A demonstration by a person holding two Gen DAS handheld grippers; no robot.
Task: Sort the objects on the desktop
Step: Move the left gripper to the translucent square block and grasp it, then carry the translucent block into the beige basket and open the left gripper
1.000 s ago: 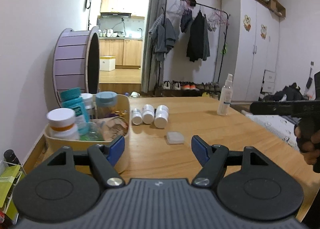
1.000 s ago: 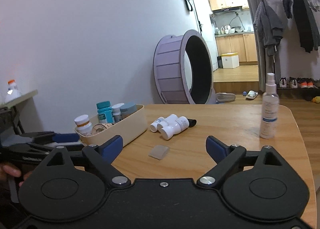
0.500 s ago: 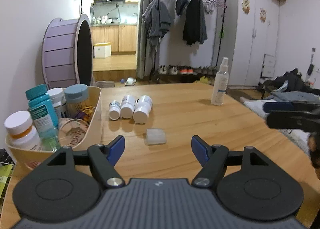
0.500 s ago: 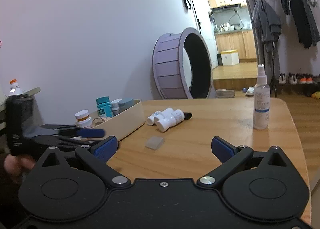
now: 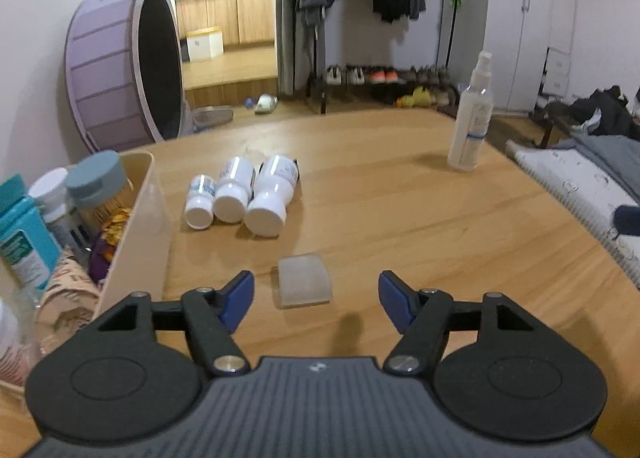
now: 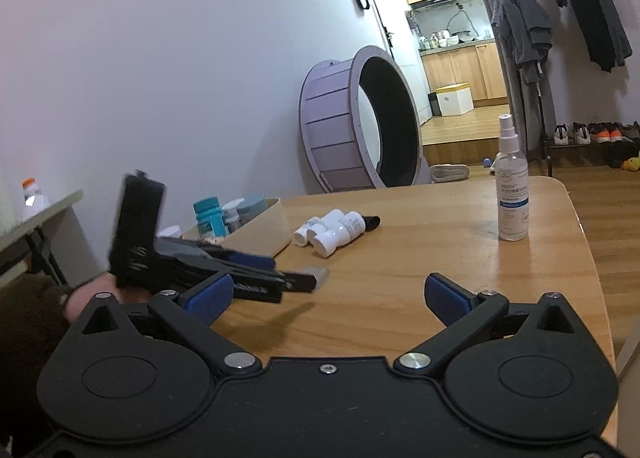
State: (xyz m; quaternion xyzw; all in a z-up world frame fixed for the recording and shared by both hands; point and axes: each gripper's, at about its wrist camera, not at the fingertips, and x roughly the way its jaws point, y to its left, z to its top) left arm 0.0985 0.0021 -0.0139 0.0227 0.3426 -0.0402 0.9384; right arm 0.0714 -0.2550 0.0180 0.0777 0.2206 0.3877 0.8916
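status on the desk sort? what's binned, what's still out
Early. Done: several bottles already stand in the beige bin. In hand: nothing; the left tool is open, low over the table, lined up on the small translucent box. The right tool is open and idle. Left: that box, three white bottles lying on their sides, and the upright spray bottle.
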